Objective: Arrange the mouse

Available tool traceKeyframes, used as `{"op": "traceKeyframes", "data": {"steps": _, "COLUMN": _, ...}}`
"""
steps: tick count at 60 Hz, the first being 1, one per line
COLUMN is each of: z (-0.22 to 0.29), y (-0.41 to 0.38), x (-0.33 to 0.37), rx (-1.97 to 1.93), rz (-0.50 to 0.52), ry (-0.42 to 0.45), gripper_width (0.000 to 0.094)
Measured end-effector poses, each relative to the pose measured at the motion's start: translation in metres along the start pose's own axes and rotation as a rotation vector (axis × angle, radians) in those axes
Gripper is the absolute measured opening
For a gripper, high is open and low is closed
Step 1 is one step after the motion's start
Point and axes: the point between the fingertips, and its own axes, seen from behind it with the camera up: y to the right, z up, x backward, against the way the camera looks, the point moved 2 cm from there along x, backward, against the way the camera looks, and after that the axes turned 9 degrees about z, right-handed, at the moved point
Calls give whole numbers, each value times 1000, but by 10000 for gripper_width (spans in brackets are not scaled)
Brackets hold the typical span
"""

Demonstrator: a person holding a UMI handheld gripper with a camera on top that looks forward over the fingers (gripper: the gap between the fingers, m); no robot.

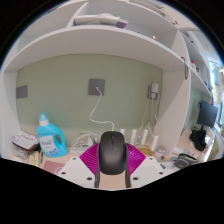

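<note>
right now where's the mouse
In the gripper view the black mouse sits between the gripper fingers, whose pink pads flank it on both sides. The blue detergent bottle stands beyond it to the left, on the desk.

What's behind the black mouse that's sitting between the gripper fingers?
Behind the mouse: a white cable rising to a wall socket. The desk beneath the mouse is covered.
</note>
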Motion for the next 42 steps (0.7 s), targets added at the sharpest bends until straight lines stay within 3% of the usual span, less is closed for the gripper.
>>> {"op": "traceKeyframes", "data": {"steps": 4, "z": 1, "y": -63, "x": -19, "rx": 1, "rz": 83, "ry": 4, "gripper_width": 339}}
{"op": "traceKeyframes", "data": {"steps": 7, "z": -10, "y": -103, "x": -39, "rx": 14, "rz": 146, "ry": -40, "gripper_width": 338}}
{"op": "traceKeyframes", "data": {"steps": 15, "z": -108, "y": -197, "x": -93, "rx": 27, "rz": 270, "ry": -209, "gripper_width": 337}}
{"op": "traceKeyframes", "data": {"steps": 20, "z": -159, "y": -225, "x": -116, "rx": 24, "rz": 294, "ry": -321, "gripper_width": 337}}
{"op": "traceKeyframes", "data": {"steps": 30, "z": -225, "y": -240, "x": -137, "rx": 11, "rz": 271, "ry": -423, "gripper_width": 355}}
{"op": "traceKeyframes", "data": {"steps": 40, "z": -238, "y": -242, "x": -133, "rx": 1, "rz": 265, "ry": -451, "gripper_width": 501}}
{"op": "traceKeyframes", "data": {"steps": 42, "z": -237, "y": -243, "x": -128, "rx": -4, "rz": 267, "ry": -464, "gripper_width": 632}}
